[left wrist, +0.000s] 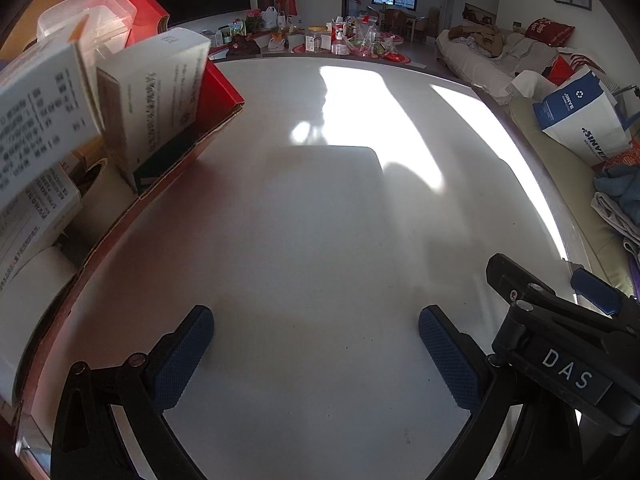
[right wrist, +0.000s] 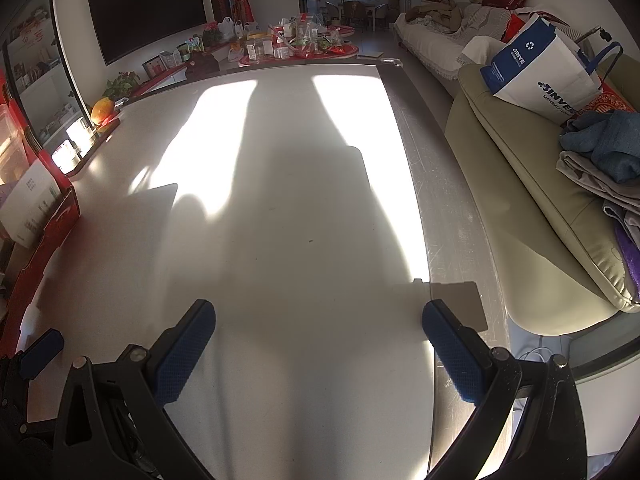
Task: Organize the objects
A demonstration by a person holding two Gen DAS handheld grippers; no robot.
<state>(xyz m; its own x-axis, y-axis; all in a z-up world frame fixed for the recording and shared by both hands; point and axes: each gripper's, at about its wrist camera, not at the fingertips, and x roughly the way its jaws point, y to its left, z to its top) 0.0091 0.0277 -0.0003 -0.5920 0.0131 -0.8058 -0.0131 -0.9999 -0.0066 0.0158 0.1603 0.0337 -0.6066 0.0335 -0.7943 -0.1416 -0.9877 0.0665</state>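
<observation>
My left gripper (left wrist: 316, 316) is open and empty, low over the white table (left wrist: 312, 220). To its left stands a red cardboard box (left wrist: 188, 152) holding several white printed cartons (left wrist: 156, 96) and white rolls (left wrist: 28, 312). My right gripper (right wrist: 318, 312) is open and empty over the same table (right wrist: 280, 220); its black body also shows in the left wrist view (left wrist: 560, 336). The red box (right wrist: 44, 236) shows at the left edge of the right wrist view with a white carton (right wrist: 28, 200) in it.
A clear plastic tub (left wrist: 88, 12) sits behind the cartons. A mango (right wrist: 102, 110) lies at the table's far left edge. A green sofa (right wrist: 520, 152) with a white-and-blue bag (right wrist: 536, 68) and folded clothes (right wrist: 600, 152) stands right of the table. A cluttered table (right wrist: 296, 42) is beyond.
</observation>
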